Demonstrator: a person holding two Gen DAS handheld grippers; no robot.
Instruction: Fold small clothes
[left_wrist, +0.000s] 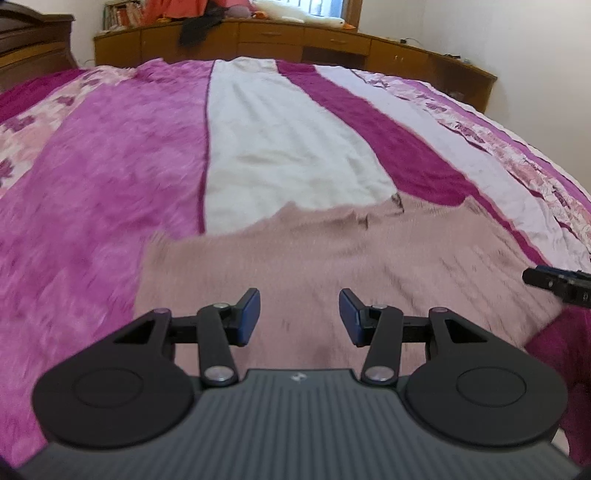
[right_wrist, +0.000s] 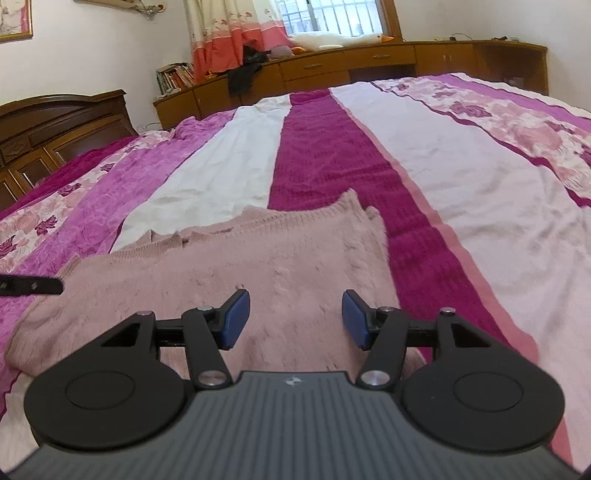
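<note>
One pink knit sweater (right_wrist: 258, 258) is spread flat on the bedspread (right_wrist: 461, 192), near the close edge of the bed, its ribbed hem lying across the white and magenta stripes. Only this one garment is seen. Two grippers are held above it: the left gripper (left_wrist: 299, 317) over its middle, the right gripper (right_wrist: 291, 319) over its right part. Both are seen with the blue pads parted and nothing between them; the knit shows through each gap, and no cloth is gripped. Whether the fingertips touch the sweater cannot be told. In the left view the sweater is smeared by blur and its near edge is hidden behind the gripper body; the right gripper's tip is cut off at the picture's right edge. In the right view the sweater's left sleeve runs out under the gripper body, and one dark finger of the left gripper enters at the left edge. Beyond the bed one long wooden cabinet (right_wrist: 369, 62) is seen, with one white plush goose (right_wrist: 332, 38) on top, one dark cloth (right_wrist: 245, 74) draped over it, and a row of books (right_wrist: 173, 77), too small to count. One dark headboard (right_wrist: 55, 129) is seen at left.
</note>
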